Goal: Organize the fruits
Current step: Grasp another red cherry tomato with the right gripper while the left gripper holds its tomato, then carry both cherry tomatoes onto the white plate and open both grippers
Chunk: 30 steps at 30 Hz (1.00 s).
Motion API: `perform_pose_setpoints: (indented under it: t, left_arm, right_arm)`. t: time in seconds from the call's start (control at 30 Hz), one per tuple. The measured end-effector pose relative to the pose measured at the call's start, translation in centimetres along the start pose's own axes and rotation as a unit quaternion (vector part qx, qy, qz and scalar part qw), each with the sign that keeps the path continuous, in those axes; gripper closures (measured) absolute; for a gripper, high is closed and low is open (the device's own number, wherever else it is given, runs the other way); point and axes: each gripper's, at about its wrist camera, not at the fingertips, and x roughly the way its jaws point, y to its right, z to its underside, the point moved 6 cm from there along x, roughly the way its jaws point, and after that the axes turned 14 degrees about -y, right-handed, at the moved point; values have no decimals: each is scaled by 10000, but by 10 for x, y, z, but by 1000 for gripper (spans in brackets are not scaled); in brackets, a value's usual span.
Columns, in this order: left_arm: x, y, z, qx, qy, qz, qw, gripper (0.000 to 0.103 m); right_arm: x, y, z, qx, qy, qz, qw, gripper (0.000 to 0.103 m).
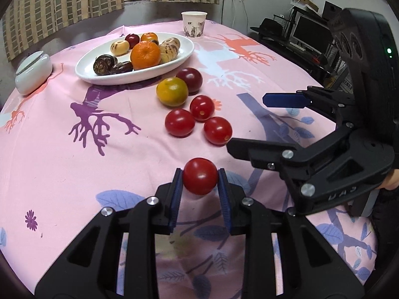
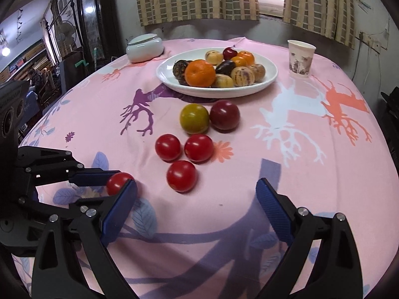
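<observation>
Left wrist view gives me little to read: some raised letters on the black body of the right gripper (image 1: 245, 122), too blurred to make out, and a printed pattern on the paper cup (image 1: 193, 24) that I cannot read either. My left gripper (image 1: 200, 182) is clamped on a cherry tomato (image 1: 200, 176), blue pads pressed against its two sides; it is round, glossy and deep red, held just over the pink tablecloth (image 1: 62, 154) near the table's close edge. From the right wrist view that same tomato (image 2: 117, 182) shows half hidden behind a pad. My right gripper (image 2: 197, 206) stands with its jaws spread wide and nothing between them, hovering beside the left one.

Three more red cherry tomatoes (image 2: 183, 155) sit bunched together on the cloth (two of them touching), and just beyond them a yellow-green citrus fruit (image 2: 194, 118) leans against a dark red plum (image 2: 225, 114). Farther back the white oval plate (image 2: 270, 73) holds a large orange (image 2: 200, 72), a smaller orange, striped pale fruits and several dark ones. A lidded white jar (image 2: 144, 47) stands to the plate's left, the cup to its right.
</observation>
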Motion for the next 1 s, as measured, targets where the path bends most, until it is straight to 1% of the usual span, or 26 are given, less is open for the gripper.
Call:
perform_pose_setpoints:
  t: [0.07,0.13,0.23,0.3,0.4,0.5,0.6,0.67,0.7,0.8,1.0]
  left_arm:
    - [0,-2,1,-27,-41,-21,10000,74]
    - [1,-5,1,-67,-61,-53,9999,74]
    - [3,-10,3,-127,-131,-88,9998,74]
    - [5,-13,5,-139,-184,-158,9996,74]
    - [5,-18,4,-171,-209,-122,9996,74]
    - [4,-28,3,-256,-189,-260,9992,74]
    - [4,-37,3,-408,-186,-292,9986,74]
    - [4,-40,2,-458,-173,-288,9984,74]
    - [4,-40,2,-458,-167,-289,9984,74]
    - [4,-39,2,-411,-155,-347,9984,74]
    - [4,-40,1,-430,-148,-318,9985,74]
  right_arm:
    - [2,-5,-2,-40,12,-2,10000,12]
    - [5,-8,-3,-35,-30,9,10000,27]
    - [11,-8,-6,101,-79,-66,9999,35]
    - [15,-9,-6,109,-138,26,9998,43]
    - [22,-10,-6,123,-232,96,9996,47]
    - [28,-12,-6,84,-264,149,9995,48]
    - [29,-11,-7,156,-264,65,9995,48]
    - [30,-11,-7,144,-297,56,9994,54]
    - [32,-11,-7,125,-335,70,9993,62]
    - [32,-13,-7,72,-340,116,9993,74]
    - [28,-13,-6,40,-312,213,9993,74]
